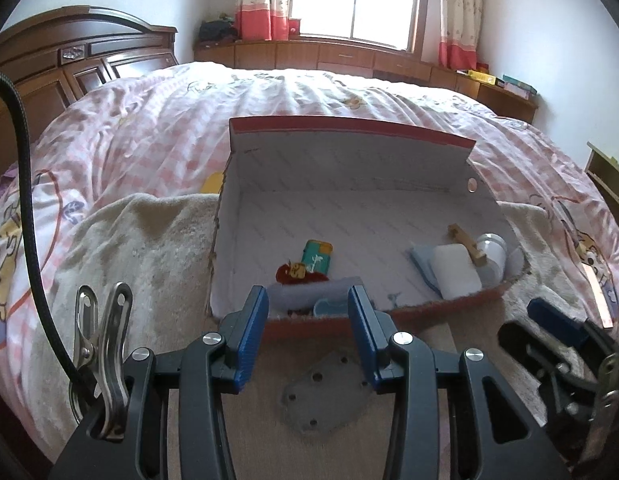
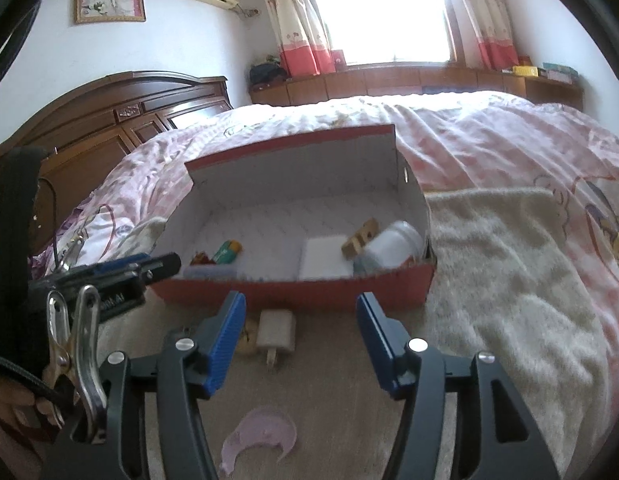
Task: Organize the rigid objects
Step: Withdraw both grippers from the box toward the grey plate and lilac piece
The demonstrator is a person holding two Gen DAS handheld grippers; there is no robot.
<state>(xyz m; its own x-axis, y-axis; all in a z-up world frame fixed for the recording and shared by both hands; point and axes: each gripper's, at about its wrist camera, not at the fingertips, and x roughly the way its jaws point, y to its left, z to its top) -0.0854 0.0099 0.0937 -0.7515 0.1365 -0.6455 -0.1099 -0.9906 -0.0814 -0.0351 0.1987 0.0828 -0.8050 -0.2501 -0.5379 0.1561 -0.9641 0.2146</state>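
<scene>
A red cardboard box [image 1: 449,307] with white inside stands open on a towel on the bed; it also shows in the right wrist view [image 2: 293,292]. Inside lie a green lighter [image 1: 317,257], a red toy [image 1: 297,273], a white block [image 1: 455,272], a wooden piece [image 1: 467,242] and a white jar [image 1: 492,252]. My left gripper [image 1: 308,320] is open and empty at the box's near edge. My right gripper [image 2: 301,340] is open and empty above a white charger plug [image 2: 276,334]. A grey plate [image 1: 323,394] and a pink crescent piece [image 2: 261,438] lie on the board below.
The beige towel [image 2: 509,280] spreads over a pink checked quilt [image 1: 269,96]. A dark wooden headboard [image 1: 69,64] is on the left. The left gripper's tip [image 2: 149,266] shows at left in the right wrist view. A yellowish round item [image 2: 247,338] lies beside the plug.
</scene>
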